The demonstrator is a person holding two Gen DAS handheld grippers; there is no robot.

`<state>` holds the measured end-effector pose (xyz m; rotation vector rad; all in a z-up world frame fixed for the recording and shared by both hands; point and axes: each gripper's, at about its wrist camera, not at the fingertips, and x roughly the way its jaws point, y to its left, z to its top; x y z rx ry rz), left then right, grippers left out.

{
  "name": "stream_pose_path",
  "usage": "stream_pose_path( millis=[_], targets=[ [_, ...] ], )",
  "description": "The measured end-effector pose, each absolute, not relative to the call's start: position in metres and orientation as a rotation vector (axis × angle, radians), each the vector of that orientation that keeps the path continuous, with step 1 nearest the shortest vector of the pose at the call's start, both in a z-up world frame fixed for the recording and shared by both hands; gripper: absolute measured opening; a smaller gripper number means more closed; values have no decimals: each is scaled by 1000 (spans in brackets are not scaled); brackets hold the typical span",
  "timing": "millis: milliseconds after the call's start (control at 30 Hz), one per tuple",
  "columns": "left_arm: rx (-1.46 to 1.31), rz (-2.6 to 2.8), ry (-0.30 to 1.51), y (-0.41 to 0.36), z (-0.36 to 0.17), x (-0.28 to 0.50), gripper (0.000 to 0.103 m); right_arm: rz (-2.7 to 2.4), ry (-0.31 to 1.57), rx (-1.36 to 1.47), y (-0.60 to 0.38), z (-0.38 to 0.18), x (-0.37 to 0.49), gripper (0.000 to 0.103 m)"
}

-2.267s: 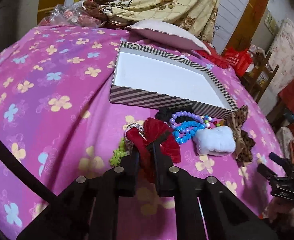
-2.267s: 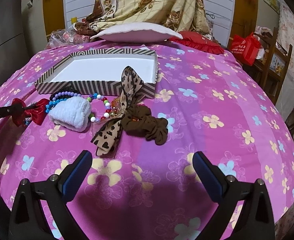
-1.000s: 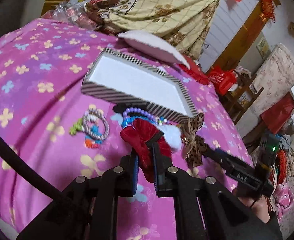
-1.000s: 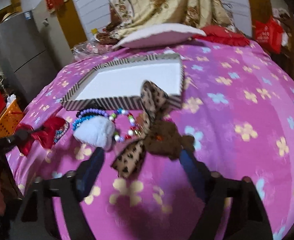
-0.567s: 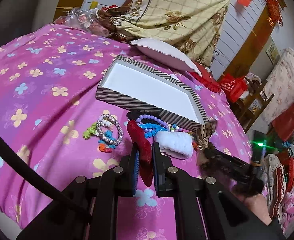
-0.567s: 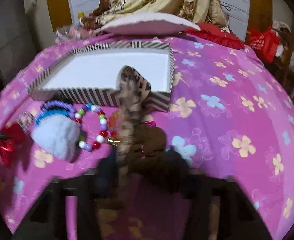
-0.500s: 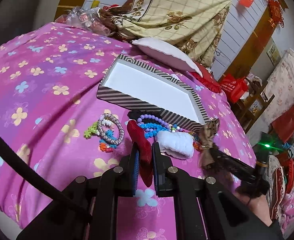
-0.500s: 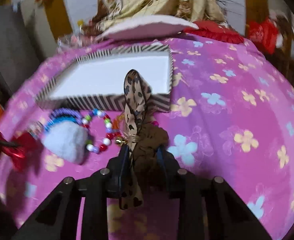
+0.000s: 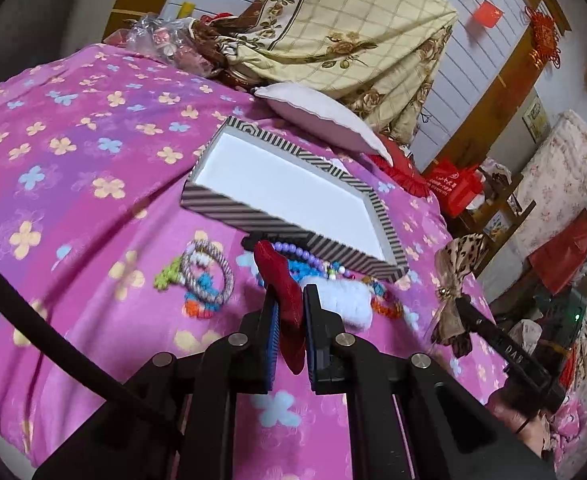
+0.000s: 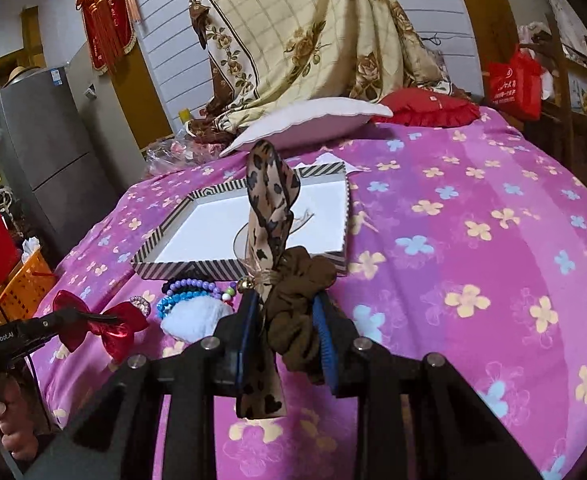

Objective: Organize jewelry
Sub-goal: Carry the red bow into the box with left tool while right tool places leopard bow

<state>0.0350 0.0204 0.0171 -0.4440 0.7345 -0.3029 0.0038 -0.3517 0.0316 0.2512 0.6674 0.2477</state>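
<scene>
My left gripper (image 9: pixel 289 292) is shut on a red velvet bow (image 9: pixel 283 280) and holds it above the pink flowered bedspread; the bow also shows in the right wrist view (image 10: pixel 101 326). My right gripper (image 10: pixel 287 300) is shut on a brown scrunchie with a leopard-print bow (image 10: pixel 271 216), lifted off the bed; it also shows in the left wrist view (image 9: pixel 455 276). The striped box (image 9: pixel 293 232) with a white inside lies beyond both, also in the right wrist view (image 10: pixel 237 268). Bead bracelets (image 9: pixel 293 250), a white fluffy scrunchie (image 9: pixel 345 300) and a woven bangle (image 9: pixel 207 276) lie in front of it.
A pink-white pillow (image 9: pixel 317 118) and a draped yellow flowered cloth (image 9: pixel 353 36) lie behind the box. A red cushion (image 10: pixel 429 110) sits at the far right. A grey fridge (image 10: pixel 45 160) and an orange basket (image 10: pixel 21 280) stand left of the bed.
My right gripper closed on the brown scrunchie with the leopard bow and lifted it off the bed. My left gripper raised the red bow higher.
</scene>
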Motion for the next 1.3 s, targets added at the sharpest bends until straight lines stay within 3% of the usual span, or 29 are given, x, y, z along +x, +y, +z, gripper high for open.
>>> stream_pose_path(
  millis=[500,767,900,1300],
  targets=[
    [-454,-307,640,32,56,153,0,215,588,232,-328,43,91,29],
    [-329,-192,823,32,-8,233,0,170,689,288,-327,6,156,29],
    [-213,-148,894,29,-37,236,0,146,832,265,-325,-25,176,29],
    [-122,-156,986,26,-36,179,0,173,916,118,-315,-27,159,29]
  ],
)
